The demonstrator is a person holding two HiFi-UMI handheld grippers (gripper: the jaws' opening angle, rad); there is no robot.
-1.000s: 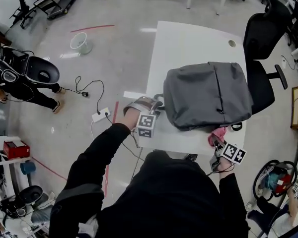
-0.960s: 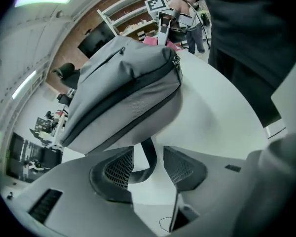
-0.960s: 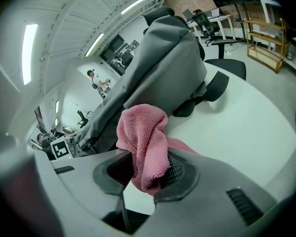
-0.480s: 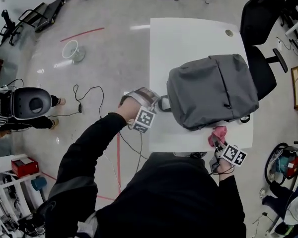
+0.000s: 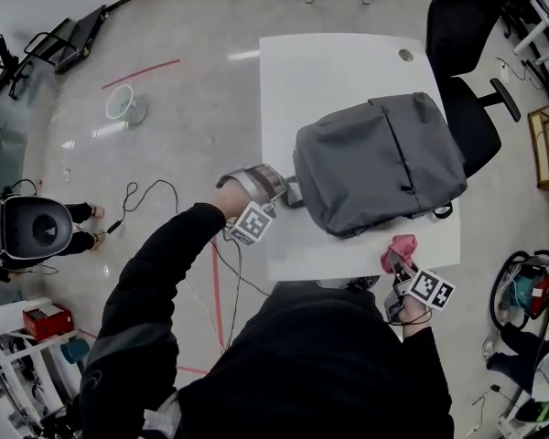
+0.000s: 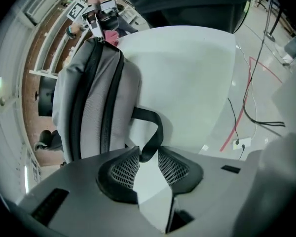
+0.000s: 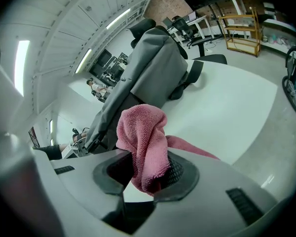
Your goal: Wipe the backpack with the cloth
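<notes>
Left gripper (image 6: 148, 158): jaws closing round the black handle (image 6: 152, 128) of the grey backpack (image 5: 380, 163), which lies flat on the table (image 5: 329, 62). Right gripper (image 7: 145, 169): jaws pinching the pink cloth (image 7: 143, 137) beside the bag's near edge. The handle is best held firm before wiping, probably to stop the bag sliding.

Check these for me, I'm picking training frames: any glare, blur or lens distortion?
Head view: sharp, with glare on the floor and an overbright table. Left gripper view: fisheye bends the table edge, corners dark. Right gripper view: same warp, cloth crisp.
</notes>
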